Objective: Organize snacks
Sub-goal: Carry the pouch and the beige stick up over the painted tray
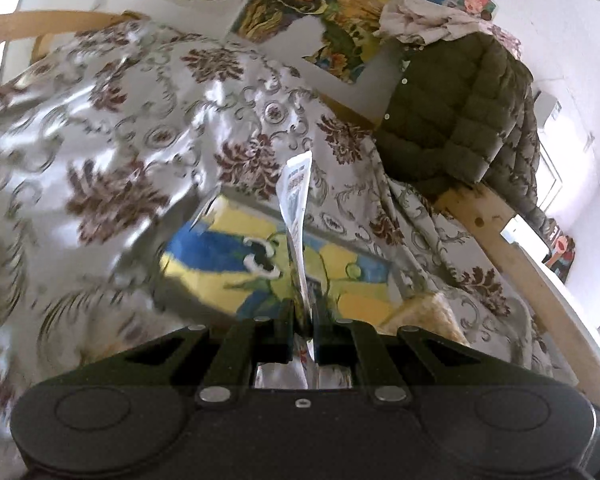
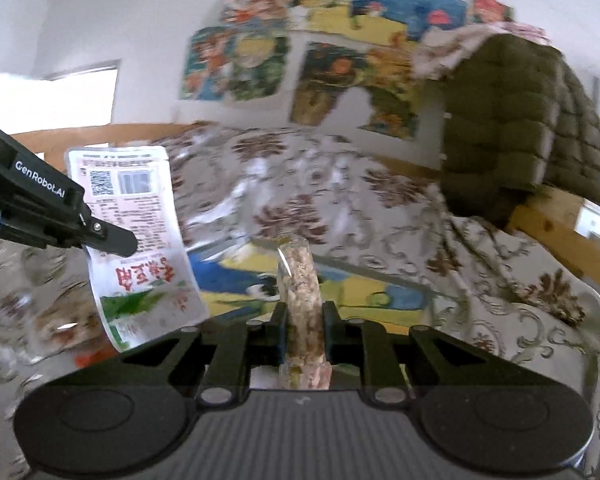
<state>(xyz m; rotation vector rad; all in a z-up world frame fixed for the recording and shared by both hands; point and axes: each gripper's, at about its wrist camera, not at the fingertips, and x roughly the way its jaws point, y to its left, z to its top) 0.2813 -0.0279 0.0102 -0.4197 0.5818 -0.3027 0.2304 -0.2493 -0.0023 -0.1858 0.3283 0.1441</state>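
Observation:
My left gripper [image 1: 303, 316] is shut on a flat white snack packet [image 1: 296, 200], seen edge-on and held above the table. The same packet [image 2: 140, 240], with red characters, a green patch and a QR code, shows in the right wrist view with the left gripper [image 2: 112, 240] clamped on it at the left. My right gripper [image 2: 303, 320] is shut on a clear-wrapped brownish snack bar [image 2: 302, 288] that stands upright between the jaws.
A table with a glossy floral cloth [image 1: 120, 128] fills both views. A yellow and blue picture box [image 1: 236, 256] lies ahead on it. A green padded jacket [image 1: 460, 112] hangs over a wooden chair at the right. Posters cover the wall [image 2: 260, 60].

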